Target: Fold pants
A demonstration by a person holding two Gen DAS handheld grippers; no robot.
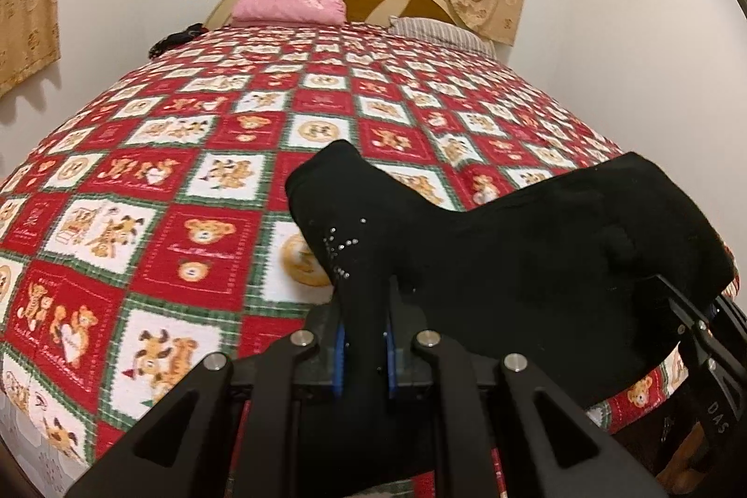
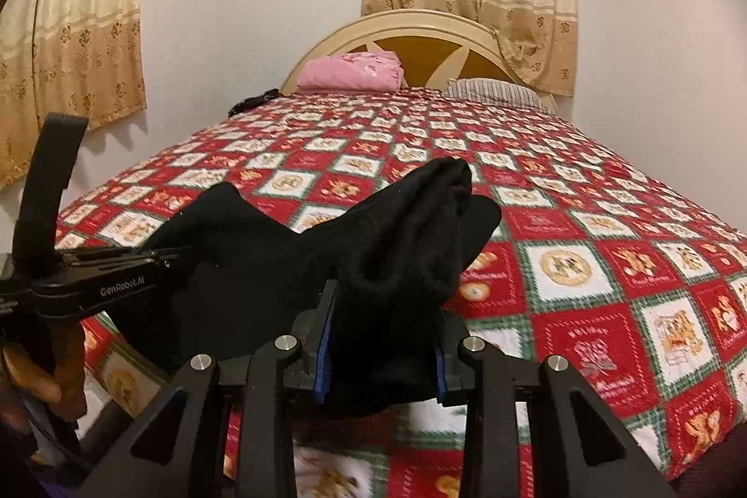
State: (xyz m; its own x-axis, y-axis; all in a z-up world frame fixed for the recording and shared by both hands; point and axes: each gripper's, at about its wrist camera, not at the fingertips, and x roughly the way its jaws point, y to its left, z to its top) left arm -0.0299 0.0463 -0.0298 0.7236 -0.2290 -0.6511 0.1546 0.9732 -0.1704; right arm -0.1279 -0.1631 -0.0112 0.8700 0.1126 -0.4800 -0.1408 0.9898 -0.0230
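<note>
I hold soft, limp black fabric pants (image 1: 513,246) above the bed; left gripper (image 1: 364,353) and right gripper (image 2: 380,353) fingers clamp bunched cloth.

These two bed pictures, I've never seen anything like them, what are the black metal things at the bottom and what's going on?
Those black parts are two hand-held grippers; a person carries one in each hand. Each has a wide-angle camera looking along its jaws, so one picture is from the left gripper, the other from the right gripper. Both are clamped on the same black pants, one at each end, lifted above a bed with a red teddy-bear quilt. In the right view you also see the left gripper from the side, with the hand holding it. At the headboard lie a folded pink cloth and a striped pillow.
</note>
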